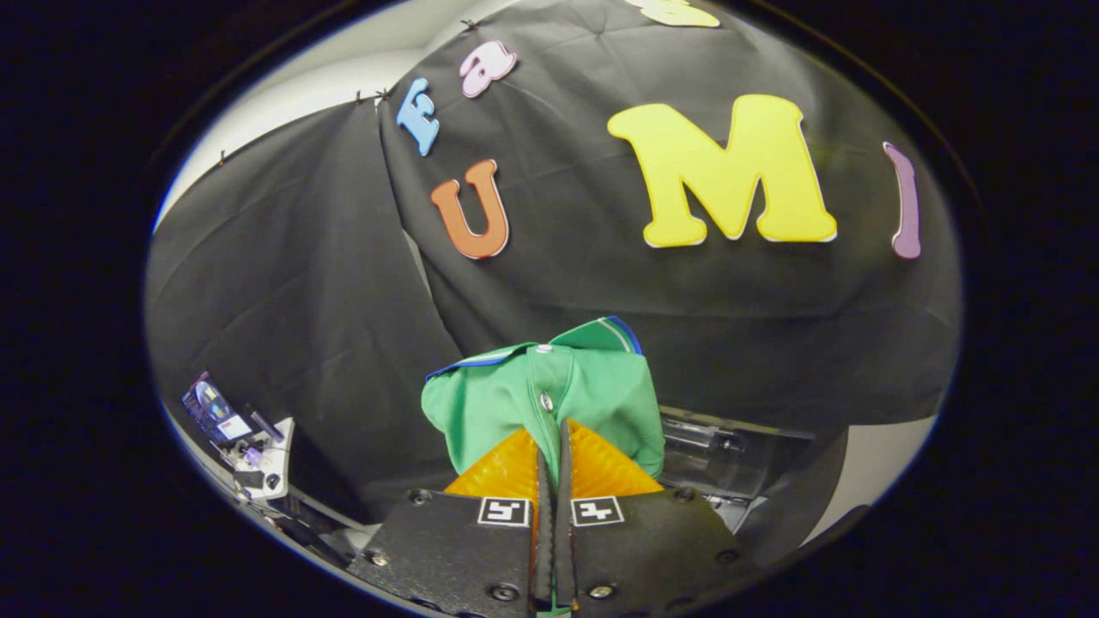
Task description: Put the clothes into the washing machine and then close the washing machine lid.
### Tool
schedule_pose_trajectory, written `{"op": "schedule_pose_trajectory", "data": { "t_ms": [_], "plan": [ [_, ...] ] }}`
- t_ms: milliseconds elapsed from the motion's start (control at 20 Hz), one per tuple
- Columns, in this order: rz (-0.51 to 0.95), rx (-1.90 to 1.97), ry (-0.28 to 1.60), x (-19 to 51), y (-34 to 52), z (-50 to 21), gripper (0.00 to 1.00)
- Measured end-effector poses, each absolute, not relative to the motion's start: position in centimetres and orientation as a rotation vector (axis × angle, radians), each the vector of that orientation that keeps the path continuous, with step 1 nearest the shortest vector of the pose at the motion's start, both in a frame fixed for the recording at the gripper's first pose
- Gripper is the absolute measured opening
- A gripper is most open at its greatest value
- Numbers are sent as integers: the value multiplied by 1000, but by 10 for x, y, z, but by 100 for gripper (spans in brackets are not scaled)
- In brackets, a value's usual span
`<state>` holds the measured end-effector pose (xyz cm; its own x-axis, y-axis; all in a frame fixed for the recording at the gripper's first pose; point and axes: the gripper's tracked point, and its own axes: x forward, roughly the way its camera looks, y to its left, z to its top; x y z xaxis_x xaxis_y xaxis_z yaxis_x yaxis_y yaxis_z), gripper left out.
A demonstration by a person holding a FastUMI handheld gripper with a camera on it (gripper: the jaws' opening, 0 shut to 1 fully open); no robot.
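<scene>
Tongs (550, 459) clamped on green shirt (549, 399), carried aloft; carry step. Next: lower into washing machine (730, 451) just beyond, right.

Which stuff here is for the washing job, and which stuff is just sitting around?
For the job:
- green shirt, pinched between the gripper's closed fingers and held up in the air
- dark machine part low down behind the shirt, probably the washing machine, though I can't be sure

Just lying about:
- small white device with cables, off to the side
- black cloth wall
</scene>
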<state>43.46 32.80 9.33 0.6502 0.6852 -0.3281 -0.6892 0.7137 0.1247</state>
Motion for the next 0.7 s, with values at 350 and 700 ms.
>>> {"op": "schedule_pose_trajectory", "data": {
  "t_ms": [350,700],
  "plan": [
    [715,-12,452,462,330,26,5],
    [601,-71,549,500,321,-68,5]
  ]
}}
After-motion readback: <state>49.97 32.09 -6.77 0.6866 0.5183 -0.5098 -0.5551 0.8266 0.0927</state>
